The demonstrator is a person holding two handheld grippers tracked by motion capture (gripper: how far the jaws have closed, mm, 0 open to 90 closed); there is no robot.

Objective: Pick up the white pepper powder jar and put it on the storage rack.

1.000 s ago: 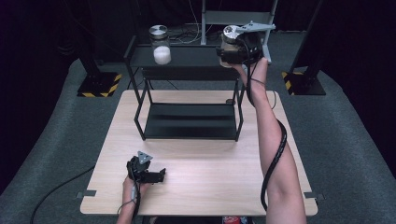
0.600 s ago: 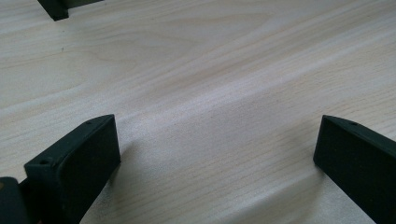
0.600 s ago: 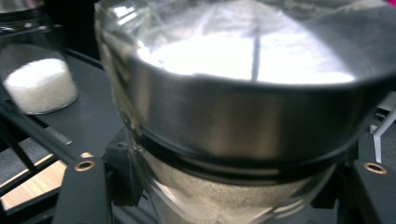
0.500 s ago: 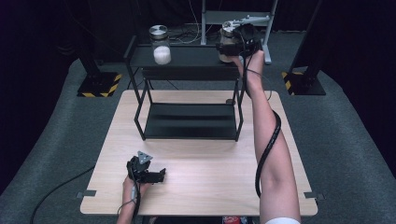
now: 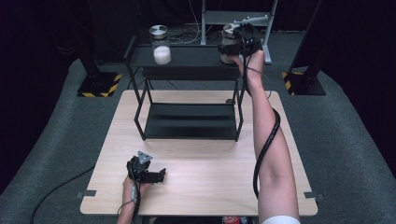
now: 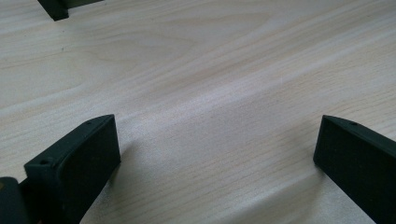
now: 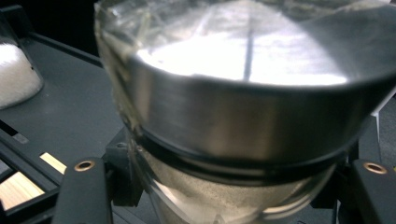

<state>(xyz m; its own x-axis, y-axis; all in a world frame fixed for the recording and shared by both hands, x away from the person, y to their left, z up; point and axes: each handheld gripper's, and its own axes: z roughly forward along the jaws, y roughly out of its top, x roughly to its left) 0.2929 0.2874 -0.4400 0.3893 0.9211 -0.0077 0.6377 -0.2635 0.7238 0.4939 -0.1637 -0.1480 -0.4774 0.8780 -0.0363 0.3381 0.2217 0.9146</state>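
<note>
A glass jar [image 5: 228, 41] with a metal lid is at the right end of the black rack's top shelf [image 5: 191, 57]. My right gripper [image 5: 235, 48] is shut on it. In the right gripper view the jar [image 7: 243, 107] looms close, with pale grainy contents under the lid, and the black jaws press on its sides low down. Whether its base rests on the shelf I cannot tell. My left gripper [image 5: 158, 176] lies on the wooden table [image 5: 210, 186] near the front left. Its jaws are open, with bare wood between them in the left gripper view [image 6: 217, 149].
A second lidded jar [image 5: 160, 45] holding white powder stands at the left end of the top shelf, also seen in the right gripper view [image 7: 16, 70]. The rack's lower shelf [image 5: 189, 120] sits on the table's far half. Dark stands and cables lie behind.
My right hand has carried the jar a little farther back and left over the top shelf, and the forearm stands more upright. The left gripper has stayed put.
</note>
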